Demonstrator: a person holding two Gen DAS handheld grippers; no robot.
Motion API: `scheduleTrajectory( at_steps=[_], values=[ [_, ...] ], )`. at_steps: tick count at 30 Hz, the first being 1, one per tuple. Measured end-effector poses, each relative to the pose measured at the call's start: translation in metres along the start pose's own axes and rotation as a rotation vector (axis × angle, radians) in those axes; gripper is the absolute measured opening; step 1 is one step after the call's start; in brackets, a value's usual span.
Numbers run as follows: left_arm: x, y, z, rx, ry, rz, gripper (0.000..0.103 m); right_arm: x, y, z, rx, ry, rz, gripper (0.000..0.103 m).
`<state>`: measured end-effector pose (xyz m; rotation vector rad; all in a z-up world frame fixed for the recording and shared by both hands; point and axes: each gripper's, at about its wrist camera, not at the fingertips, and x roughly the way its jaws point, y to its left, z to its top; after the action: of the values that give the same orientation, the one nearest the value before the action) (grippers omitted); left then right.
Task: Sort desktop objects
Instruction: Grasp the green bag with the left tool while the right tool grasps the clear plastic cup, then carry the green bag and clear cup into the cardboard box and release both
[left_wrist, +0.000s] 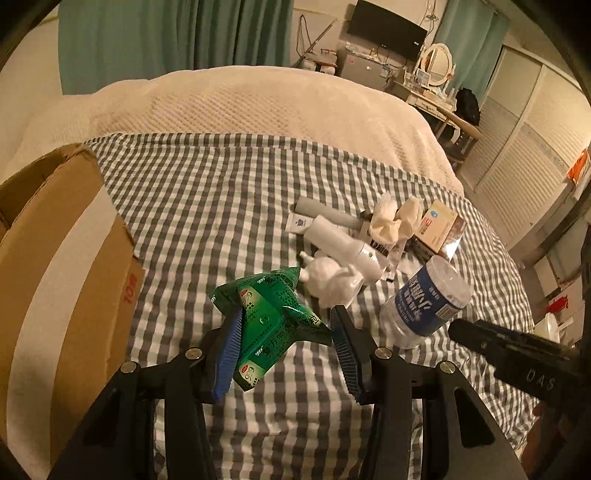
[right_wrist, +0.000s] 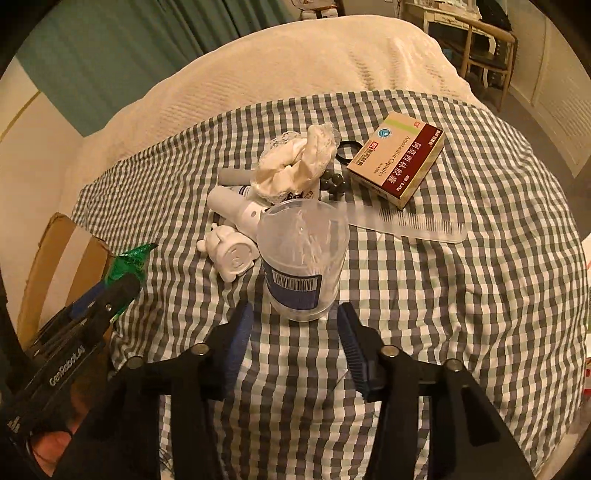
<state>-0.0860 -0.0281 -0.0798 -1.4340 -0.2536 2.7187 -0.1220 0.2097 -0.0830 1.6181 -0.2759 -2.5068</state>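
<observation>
Left gripper (left_wrist: 286, 332): nearest the lens in the left wrist view; its jaws are part closed on a green sachet (left_wrist: 271, 321), which is crumpled between the blue pads and lifted clear of the cloth.
Right gripper (right_wrist: 295, 325): nearest the lens in the right wrist view; jaws part open, and the base of the clear bottle (right_wrist: 301, 258) sits in the gap. I cannot tell whether the pads press on it.
Landmark: the clear bottle, blue label, lying on the checked cloth (right_wrist: 443, 295).
Cardboard box (left_wrist: 55, 258): far to the left of the bottle, at the cloth's edge, its top open.
Green sachet: left of the bottle, between it and the box.
White figurine (right_wrist: 229, 254): just left of the bottle, on its side.
White spray bottle (right_wrist: 236, 210): behind and left of the bottle, lying flat.
Crumpled white cloth (right_wrist: 295, 166): behind the bottle, on top of the pile.
Dark beads (right_wrist: 332, 182): behind the bottle, beside the crumpled cloth.
Clear comb (right_wrist: 406, 221): right of the bottle, flat, its near end by the bottle's top.
Medicine box (right_wrist: 399, 158): behind and right of the bottle, beyond the comb.
</observation>
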Motion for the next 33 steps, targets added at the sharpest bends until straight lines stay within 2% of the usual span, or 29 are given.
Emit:
scheduleTrajectory(
  at_steps=[5, 9, 13, 23, 24, 25, 33],
  values=[
    [0.011, 0.002, -0.002, 0.006, 0.006, 0.0, 0.049, 0.007, 0.002, 0.004, 0.005, -0.019, -0.031, 0.064],
    [0.028, 0.001, 0.0, 0.009, 0.017, -0.007, 0.049, 0.021, -0.001, 0.009, 0.007, -0.018, -0.046, 0.065],
    [0.046, -0.001, 0.003, 0.016, 0.03, -0.013, 0.049, 0.037, -0.005, 0.017, 0.003, -0.025, -0.066, 0.071],
    [0.074, -0.006, 0.007, 0.024, 0.048, -0.014, 0.049, 0.073, -0.009, 0.038, 0.003, -0.013, -0.021, 0.072],
    [0.074, -0.005, 0.008, 0.025, 0.047, -0.015, 0.049, 0.075, -0.008, 0.038, -0.005, -0.009, -0.018, 0.068],
    [0.073, -0.005, 0.008, 0.024, 0.046, -0.014, 0.049, 0.074, -0.007, 0.038, -0.012, -0.013, -0.016, 0.061],
    [0.043, -0.007, 0.01, 0.017, 0.002, -0.023, 0.049, 0.053, 0.005, 0.033, -0.053, -0.03, -0.006, 0.06]
  ],
)
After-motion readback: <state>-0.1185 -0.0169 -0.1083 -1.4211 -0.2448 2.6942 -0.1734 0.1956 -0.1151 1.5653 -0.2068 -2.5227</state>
